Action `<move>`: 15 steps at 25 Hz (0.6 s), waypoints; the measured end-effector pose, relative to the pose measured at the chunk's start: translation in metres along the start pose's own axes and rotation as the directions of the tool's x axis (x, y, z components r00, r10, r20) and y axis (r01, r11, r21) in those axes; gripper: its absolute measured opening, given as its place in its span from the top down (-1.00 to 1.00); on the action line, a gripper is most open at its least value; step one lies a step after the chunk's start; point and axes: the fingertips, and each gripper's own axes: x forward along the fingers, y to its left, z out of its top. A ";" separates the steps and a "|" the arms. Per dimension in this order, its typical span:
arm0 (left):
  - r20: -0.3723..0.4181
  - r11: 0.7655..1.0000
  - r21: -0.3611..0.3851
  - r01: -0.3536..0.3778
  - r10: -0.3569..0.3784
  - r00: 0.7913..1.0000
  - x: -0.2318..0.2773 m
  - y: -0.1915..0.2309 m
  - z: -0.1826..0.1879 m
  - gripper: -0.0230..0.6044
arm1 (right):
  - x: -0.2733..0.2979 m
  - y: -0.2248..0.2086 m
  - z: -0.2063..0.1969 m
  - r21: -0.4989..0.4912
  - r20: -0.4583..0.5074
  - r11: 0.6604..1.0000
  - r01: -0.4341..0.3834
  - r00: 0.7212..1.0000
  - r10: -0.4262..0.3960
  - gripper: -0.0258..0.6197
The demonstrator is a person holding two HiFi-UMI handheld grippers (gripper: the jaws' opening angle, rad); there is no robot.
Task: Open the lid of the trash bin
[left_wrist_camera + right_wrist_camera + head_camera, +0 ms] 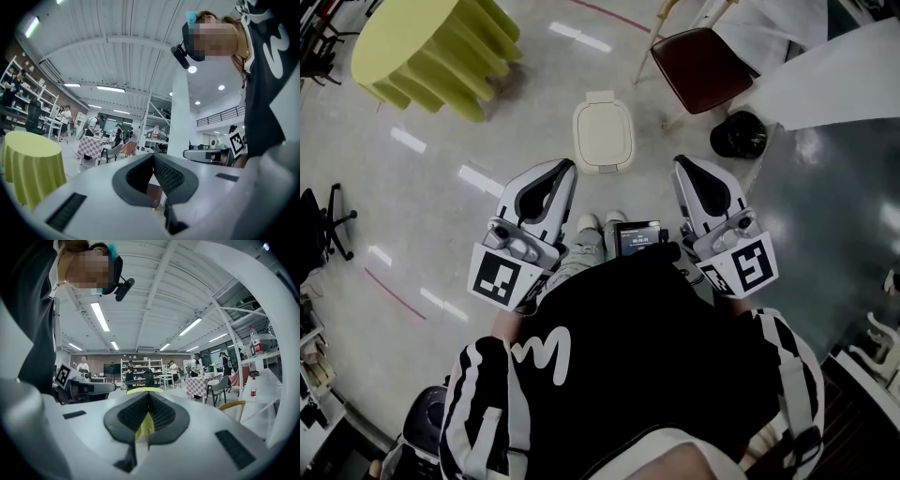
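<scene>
The cream trash bin (pixel 602 137) stands on the grey floor just ahead of my feet, its lid down flat. My left gripper (pixel 566 167) is held at waist height, its tip near the bin's lower left corner in the head view. My right gripper (pixel 680 163) hangs to the bin's right, apart from it. Both point forward with jaws pressed together and nothing between them. The gripper views look level across the hall: the left gripper (pixel 153 157) and the right gripper (pixel 149 395) show their jaws closed, and the bin is out of sight there.
A round table under a yellow-green cloth (pixel 431 52) stands far left. A dark red chair (pixel 701 66), a black round object (pixel 738 134) and a white-covered table (pixel 830 80) sit at the far right. An office chair (pixel 323 225) is at the left edge.
</scene>
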 end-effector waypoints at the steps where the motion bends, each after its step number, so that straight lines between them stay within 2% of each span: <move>1: -0.001 1.000 0.001 -0.003 0.003 1.000 0.001 0.000 -0.002 0.90 | 0.001 -0.001 -0.001 0.000 -0.003 1.000 -0.005 1.000 0.005 0.91; 15: -0.040 0.999 -0.032 -0.036 0.035 0.999 0.000 0.004 -0.033 0.90 | 0.011 -0.002 -0.040 0.003 -0.092 0.997 -0.082 0.992 0.082 0.91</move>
